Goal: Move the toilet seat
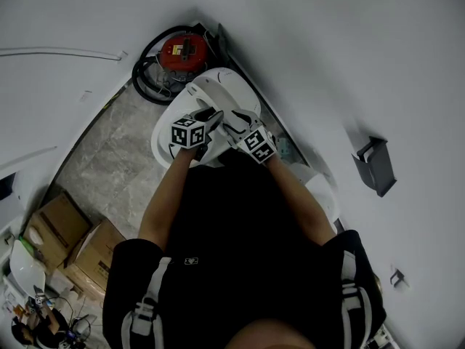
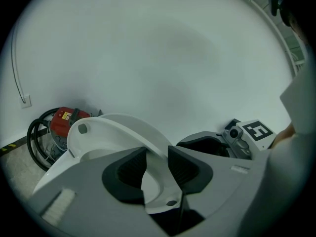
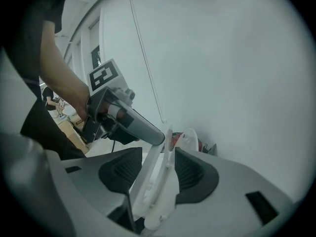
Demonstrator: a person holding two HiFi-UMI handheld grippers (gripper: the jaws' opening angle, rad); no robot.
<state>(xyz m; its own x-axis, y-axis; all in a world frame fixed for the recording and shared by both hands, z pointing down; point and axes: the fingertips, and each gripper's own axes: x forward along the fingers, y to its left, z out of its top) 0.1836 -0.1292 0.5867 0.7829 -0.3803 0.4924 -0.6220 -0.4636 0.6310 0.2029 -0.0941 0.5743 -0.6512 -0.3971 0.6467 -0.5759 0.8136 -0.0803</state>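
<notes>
The person's black shirt fills the bottom of the head view, and two arms reach out from it to the toilet. The left gripper and the right gripper sit close side by side at the front of the toilet seat. The seat is white. It is lifted part way up off the bowl and tilted, and a small grey bump shows on its underside. Each gripper has its two dark pads partly closed on the thin front edge of the seat, one pad on each side, so both are holding it. In the right gripper view the seat stands on edge between the pads.

Behind the toilet, by the wall, sits a red machine with a black hose curled round it.

Things could go wrong from here. The seat looks smooth and thin, so it may slide out of the pads and bang down on the bowl. That would likely happen if one gripper lets go early or pulls too fast. If the two grippers pull different ways, the seat may twist where it joins the toilet. If it is pushed back too hard, it may hit the wall.
</notes>
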